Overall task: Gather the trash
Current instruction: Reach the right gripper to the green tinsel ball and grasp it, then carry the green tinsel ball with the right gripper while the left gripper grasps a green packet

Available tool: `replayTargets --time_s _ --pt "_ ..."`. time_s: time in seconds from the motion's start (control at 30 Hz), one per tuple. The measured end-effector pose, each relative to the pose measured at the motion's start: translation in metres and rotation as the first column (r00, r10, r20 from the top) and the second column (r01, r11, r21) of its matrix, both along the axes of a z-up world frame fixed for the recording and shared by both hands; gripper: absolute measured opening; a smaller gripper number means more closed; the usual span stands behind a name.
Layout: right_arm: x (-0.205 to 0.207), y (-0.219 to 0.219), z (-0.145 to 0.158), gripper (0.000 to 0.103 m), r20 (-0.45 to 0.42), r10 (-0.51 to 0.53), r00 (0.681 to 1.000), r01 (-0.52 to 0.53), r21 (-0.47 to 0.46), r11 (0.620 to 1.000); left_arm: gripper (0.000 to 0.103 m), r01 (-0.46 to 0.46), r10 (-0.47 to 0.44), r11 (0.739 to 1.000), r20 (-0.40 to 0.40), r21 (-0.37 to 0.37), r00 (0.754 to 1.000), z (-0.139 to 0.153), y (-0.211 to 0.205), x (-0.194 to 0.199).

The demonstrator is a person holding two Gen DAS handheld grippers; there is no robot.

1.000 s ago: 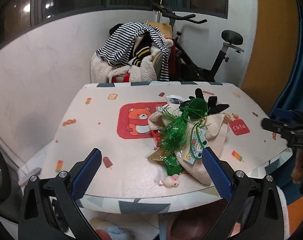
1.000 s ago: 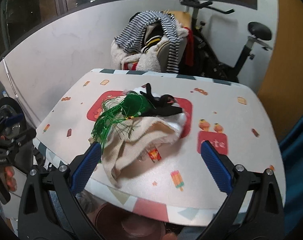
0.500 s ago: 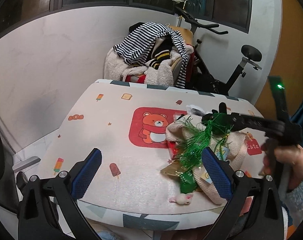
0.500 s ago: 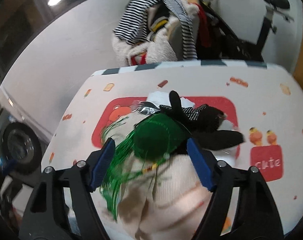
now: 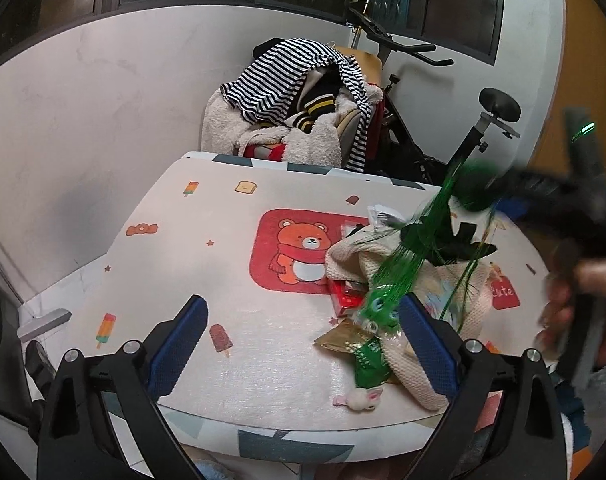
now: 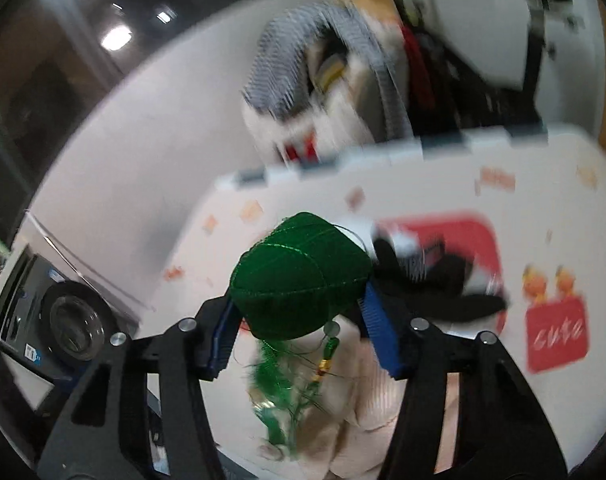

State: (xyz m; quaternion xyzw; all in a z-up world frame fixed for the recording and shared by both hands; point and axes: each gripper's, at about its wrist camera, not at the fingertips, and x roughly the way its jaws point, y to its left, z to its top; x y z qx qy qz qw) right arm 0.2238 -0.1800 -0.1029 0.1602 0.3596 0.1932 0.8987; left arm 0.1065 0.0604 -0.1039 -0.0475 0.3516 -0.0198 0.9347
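My right gripper (image 6: 299, 328) is shut on a green ball ornament (image 6: 299, 276) with long green tinsel strands and holds it lifted above the table; it also shows in the left wrist view (image 5: 477, 186), tinsel (image 5: 407, 272) trailing down to the pile. A cream knitted cloth (image 5: 387, 264) lies on the table with wrappers beside it: a red packet (image 5: 345, 298), a gold one (image 5: 343, 338), a green one (image 5: 369, 362). A black item (image 6: 443, 284) lies on the cloth. My left gripper (image 5: 299, 344) is open and empty over the table's near edge.
The table (image 5: 207, 248) has a cartoon-print cover with a bear picture. A small white toy (image 5: 361, 398) lies at the front edge. Behind stand a chair heaped with clothes (image 5: 299, 104) and an exercise bike (image 5: 463, 120). A washing machine (image 6: 63, 320) is at the left.
My right gripper closed on the green ball and lifted it up off the cloth, its tinsel rising with it. My left gripper moved slightly left and closer, staying open.
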Motion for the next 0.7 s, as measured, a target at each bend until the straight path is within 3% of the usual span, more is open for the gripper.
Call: replayTargets --time_s 0.13,0.3,0.43,0.53,0.7 --pt "-0.037 -0.02 0.06 0.058 0.233 -0.06 0.971 0.08 -0.076 0.994 0.093 0.011 -0.011 1.0 0.011 -0.025 1.0 0.006 -0.004 -0.003" --pt "-0.072 -0.055 0.087 0.058 0.367 -0.106 0.924 0.183 -0.183 0.966 0.087 0.03 -0.03 0.998 -0.002 -0.056 1.0 0.01 -0.013 0.003" --pt "-0.082 -0.084 0.07 0.058 0.337 -0.141 0.931 0.235 -0.256 0.938 0.084 0.062 -0.063 0.997 -0.017 -0.056 0.998 0.007 -0.028 0.013" --pt "-0.088 -0.108 0.037 0.058 0.254 -0.186 0.949 0.253 -0.264 0.931 0.078 0.077 -0.08 0.996 -0.053 -0.053 0.995 -0.002 -0.036 0.021" --pt "-0.096 -0.128 -0.007 0.058 0.154 -0.201 0.967 0.234 -0.24 0.942 0.075 0.061 -0.079 0.99 -0.14 -0.129 0.987 -0.029 -0.033 0.028"
